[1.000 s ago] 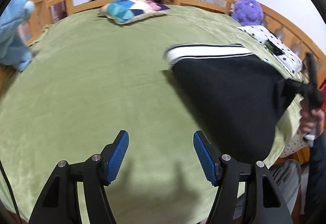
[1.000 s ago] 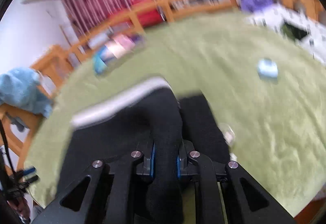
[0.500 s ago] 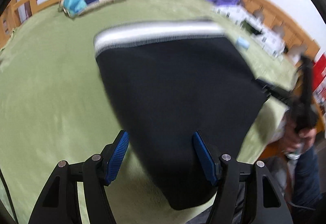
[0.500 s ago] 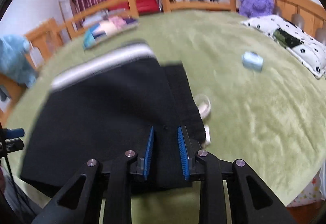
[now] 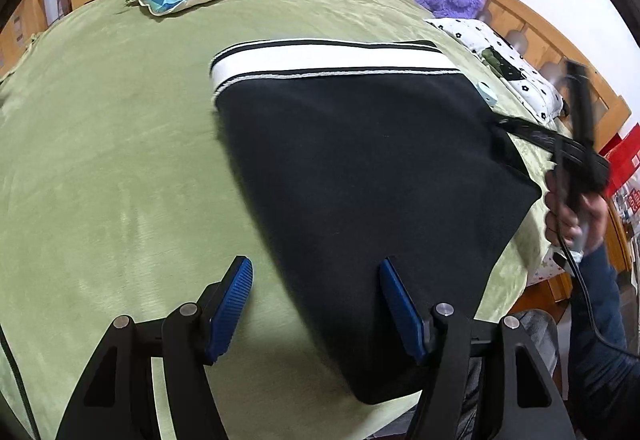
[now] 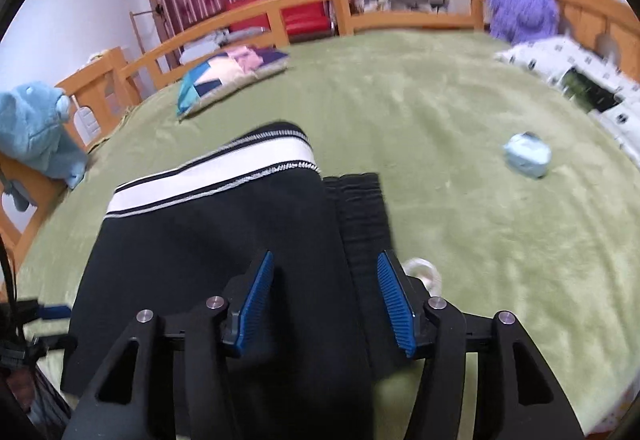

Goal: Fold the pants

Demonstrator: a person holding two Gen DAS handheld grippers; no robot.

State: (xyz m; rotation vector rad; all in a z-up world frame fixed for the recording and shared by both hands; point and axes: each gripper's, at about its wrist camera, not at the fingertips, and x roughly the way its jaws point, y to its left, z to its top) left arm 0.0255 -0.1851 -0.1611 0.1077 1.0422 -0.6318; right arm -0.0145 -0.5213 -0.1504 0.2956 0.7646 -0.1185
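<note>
Pants [image 5: 360, 175] lying flat on the green bed [image 5: 112, 143], folded into one compact black panel, white striped band [image 5: 328, 57] at the far edge, near corner reaching the bed's near edge. Seen from the right wrist, a narrower ribbed black strip [image 6: 360, 215] showing along the right side of the panel, so layers not perfectly lined up there. Judged well along: lengthwise fold evidently made, cloth set down and fairly smooth. Likely left: another fold across to shorten the bundle, plus squaring of that offset strip; exact number of layers not readable from these views.

Right gripper [image 6: 326, 300] just above the near right part of the pants, jaws having just been opening, blue pads now apart with black cloth lying between them but not pinched; released, by the look of it. Left gripper [image 5: 316, 304] hovering over the near edge of the panel, jaws roughly half spread, nothing clamped, left pad over bare blanket and right pad over black cloth. Person's hand [image 5: 572, 211] visible at the right in the left wrist view, gripping the handle of the right tool.

Containers: none clearly in play. Small pale blue object [image 6: 527, 153] on the blanket to the right of the pants, possibly a little case, contents not visible. White ring-like item [image 6: 422, 270] just beside the right pad, too blurred to identify.
</note>
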